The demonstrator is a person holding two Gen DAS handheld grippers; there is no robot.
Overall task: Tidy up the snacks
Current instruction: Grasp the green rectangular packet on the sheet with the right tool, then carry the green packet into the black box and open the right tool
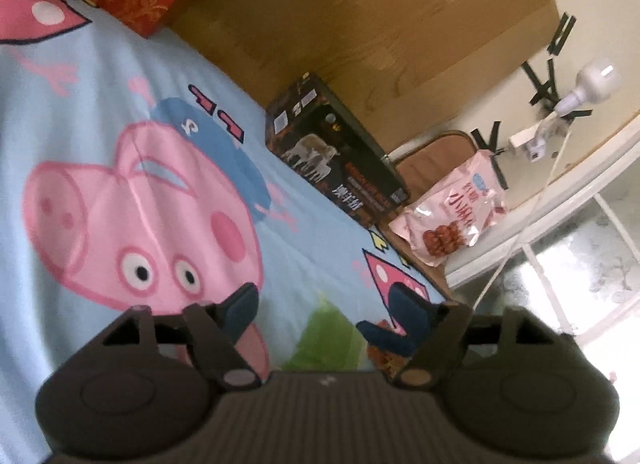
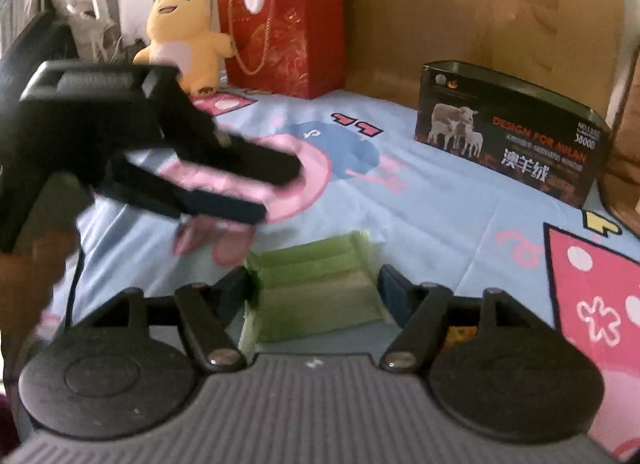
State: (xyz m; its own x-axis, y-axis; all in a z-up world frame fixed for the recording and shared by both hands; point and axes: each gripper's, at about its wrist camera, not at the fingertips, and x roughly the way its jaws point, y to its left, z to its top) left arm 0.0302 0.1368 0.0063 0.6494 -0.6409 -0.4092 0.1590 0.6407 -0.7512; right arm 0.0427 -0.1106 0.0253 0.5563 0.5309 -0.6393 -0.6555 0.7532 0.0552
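A pale green snack packet (image 2: 316, 292) lies flat between my right hand-held gripper (image 2: 316, 288)'s wide jaws; my left hand-held gripper (image 1: 320, 312) gapes empty.

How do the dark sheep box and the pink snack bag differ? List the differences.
The dark sheep box is stiff and black; the pink snack bag is soft and glossy. The box stands on the blue sheet; the bag lies past its edge on a brown surface. Both carry printed pictures and lettering.
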